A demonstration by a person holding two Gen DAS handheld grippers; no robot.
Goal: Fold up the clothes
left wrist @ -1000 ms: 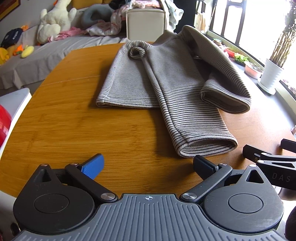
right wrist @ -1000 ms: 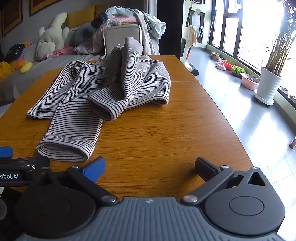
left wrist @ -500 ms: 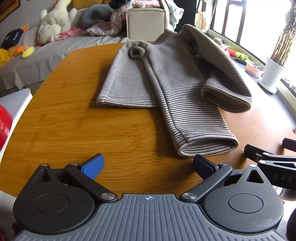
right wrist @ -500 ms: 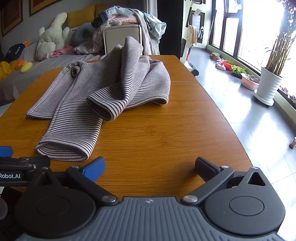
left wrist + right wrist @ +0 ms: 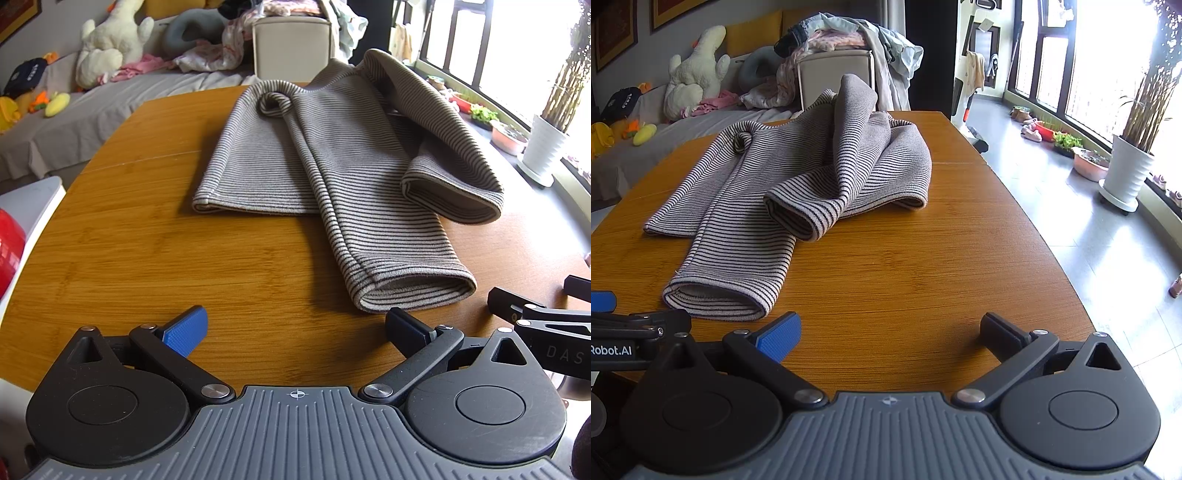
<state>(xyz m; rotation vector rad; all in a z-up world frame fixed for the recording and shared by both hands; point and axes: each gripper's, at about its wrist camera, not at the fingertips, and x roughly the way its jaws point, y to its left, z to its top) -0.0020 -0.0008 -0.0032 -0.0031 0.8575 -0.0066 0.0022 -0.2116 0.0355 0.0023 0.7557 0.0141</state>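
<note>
A grey striped sweater (image 5: pixel 343 155) lies rumpled on the wooden table (image 5: pixel 147 251), one sleeve stretched toward me with its cuff (image 5: pixel 413 291) nearest, the other sleeve folded over at the right. It also shows in the right wrist view (image 5: pixel 798 177). My left gripper (image 5: pixel 295 326) is open and empty above the table's near edge, just short of the cuff. My right gripper (image 5: pixel 890 328) is open and empty, right of the cuff (image 5: pixel 716 299). Each gripper shows at the edge of the other's view.
A beige chair (image 5: pixel 291 48) piled with clothes stands behind the table. A grey sofa (image 5: pixel 55 125) with plush toys is at the left. A potted plant (image 5: pixel 1130 170) and dishes sit on the floor by the windows at the right.
Both grippers have barely moved. The sweater lies as before.
</note>
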